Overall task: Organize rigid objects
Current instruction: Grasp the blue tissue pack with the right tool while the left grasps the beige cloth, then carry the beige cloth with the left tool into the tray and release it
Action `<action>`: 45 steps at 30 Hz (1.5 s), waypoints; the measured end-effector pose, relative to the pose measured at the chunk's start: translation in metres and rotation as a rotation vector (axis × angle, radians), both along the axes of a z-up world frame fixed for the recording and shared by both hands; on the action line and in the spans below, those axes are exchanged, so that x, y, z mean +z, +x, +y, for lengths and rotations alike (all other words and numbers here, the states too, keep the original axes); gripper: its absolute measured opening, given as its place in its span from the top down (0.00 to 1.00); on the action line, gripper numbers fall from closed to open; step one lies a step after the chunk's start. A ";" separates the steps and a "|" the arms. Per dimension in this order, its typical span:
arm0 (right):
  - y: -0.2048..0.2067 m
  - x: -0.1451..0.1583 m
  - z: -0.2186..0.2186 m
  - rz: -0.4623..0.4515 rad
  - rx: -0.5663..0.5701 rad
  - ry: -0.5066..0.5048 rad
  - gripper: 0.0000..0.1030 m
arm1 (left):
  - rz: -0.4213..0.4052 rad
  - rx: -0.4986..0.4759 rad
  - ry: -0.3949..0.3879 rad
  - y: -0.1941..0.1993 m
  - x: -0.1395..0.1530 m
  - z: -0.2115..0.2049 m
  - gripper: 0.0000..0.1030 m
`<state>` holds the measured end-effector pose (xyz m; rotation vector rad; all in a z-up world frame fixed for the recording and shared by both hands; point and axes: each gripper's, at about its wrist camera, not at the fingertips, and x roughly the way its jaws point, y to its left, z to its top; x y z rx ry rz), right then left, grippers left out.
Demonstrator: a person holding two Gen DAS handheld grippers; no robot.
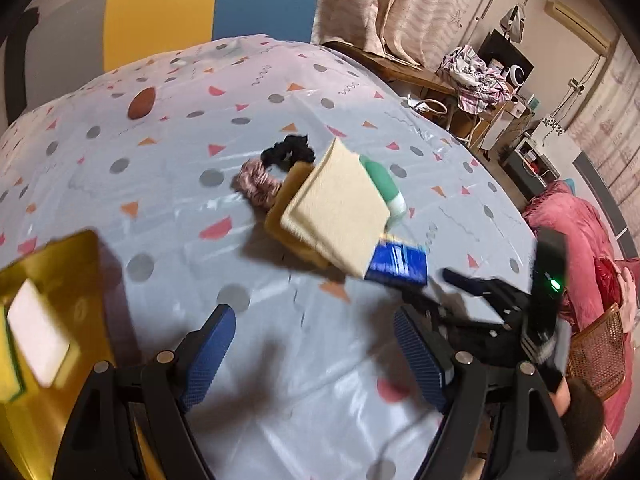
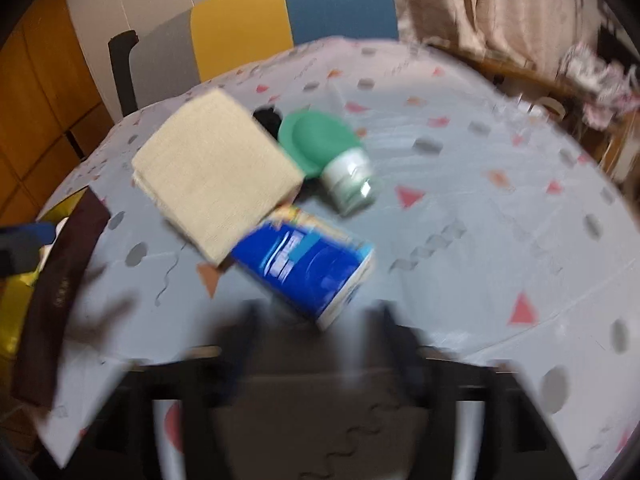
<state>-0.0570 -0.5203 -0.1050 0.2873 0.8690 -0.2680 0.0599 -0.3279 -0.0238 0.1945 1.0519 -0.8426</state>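
1. Table (image 1: 168,208): covered by a pale blue cloth printed with grey dots and pink and orange triangles. The rigid objects lie clustered near its middle.
2. Blue box (image 2: 308,268): lies on its side just beyond the right gripper (image 2: 316,320). Its printing is too blurred to read in either view.
3. Green-capped white bottle (image 2: 340,160): lies on its side beyond the box, beside a folded cream cloth (image 2: 216,172). Any label on it is unreadable.
4. Left gripper (image 1: 316,344): blue-padded jaws stand wide apart above bare tablecloth, holding nothing.
5. Right gripper: jaws spread, nothing between the blurred fingers; the box lies just ahead of them, apart.
6. Left wrist view only: a yellow-brown pad (image 1: 288,216) under the cream cloth; a pink scrunchie (image 1: 258,186) and a black scrunchie (image 1: 288,150) touching on the far side; a white block (image 1: 38,332) in a gold tray (image 1: 68,264) at near left.
7. Right wrist view only: a dark brown strip (image 2: 56,288) with small illegible gold lettering at the left edge.
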 end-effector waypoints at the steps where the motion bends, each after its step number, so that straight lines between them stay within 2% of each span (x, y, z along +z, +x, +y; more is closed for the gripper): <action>1: 0.002 0.004 -0.001 -0.024 0.006 -0.012 0.10 | 0.001 -0.006 0.001 0.005 0.000 -0.006 0.20; 4: 0.017 0.014 -0.003 -0.039 0.067 -0.023 0.10 | 0.006 0.009 0.009 0.016 -0.001 -0.017 0.20; 8: 0.050 0.001 0.009 0.103 0.212 -0.102 0.11 | 0.034 0.031 0.011 0.028 -0.002 -0.022 0.20; 10: 0.055 -0.006 0.012 0.122 0.246 -0.119 0.16 | 0.034 0.033 0.020 0.033 -0.003 -0.025 0.20; 11: 0.055 -0.007 0.013 0.127 0.252 -0.113 0.27 | 0.032 0.030 0.025 0.035 -0.004 -0.027 0.20; 13: 0.049 -0.010 0.017 0.131 0.223 -0.107 0.34 | 0.027 0.012 0.042 0.039 -0.008 -0.035 0.20; 15: 0.039 -0.013 0.020 0.123 0.200 -0.071 0.48 | 0.027 -0.003 0.056 0.043 -0.013 -0.044 0.20; 18: 0.019 -0.014 0.020 0.088 0.139 -0.019 0.49 | 0.021 -0.011 0.071 0.051 -0.022 -0.058 0.20; 21: 0.001 -0.013 0.019 0.045 0.097 0.021 0.49 | 0.069 -0.008 0.063 0.060 -0.034 -0.069 0.20; 26: -0.020 -0.018 0.025 -0.013 0.044 0.014 0.48 | 0.104 0.001 0.026 0.059 -0.047 -0.078 0.22; 29: -0.024 -0.020 0.032 -0.027 0.029 -0.015 0.48 | 0.071 -0.017 0.020 0.051 -0.047 -0.081 0.42; 30: -0.024 -0.020 0.033 -0.026 0.025 -0.021 0.48 | 0.056 -0.031 0.022 0.048 -0.046 -0.082 0.57; 32: -0.022 -0.020 0.033 -0.029 0.020 -0.024 0.48 | 0.017 -0.075 0.028 0.039 -0.043 -0.083 0.67; 34: -0.015 -0.024 0.028 -0.036 0.016 -0.012 0.48 | -0.020 -0.121 0.025 0.030 -0.038 -0.082 0.83; 36: -0.013 -0.025 0.025 -0.044 0.012 -0.001 0.48 | -0.049 -0.153 0.025 0.022 -0.033 -0.079 0.89; 38: -0.012 -0.025 0.025 -0.046 0.011 -0.001 0.48 | -0.067 -0.159 0.020 0.018 -0.029 -0.076 0.90; 45: -0.013 -0.025 0.024 -0.056 0.007 0.001 0.48 | -0.054 -0.131 -0.043 0.007 -0.016 -0.044 0.92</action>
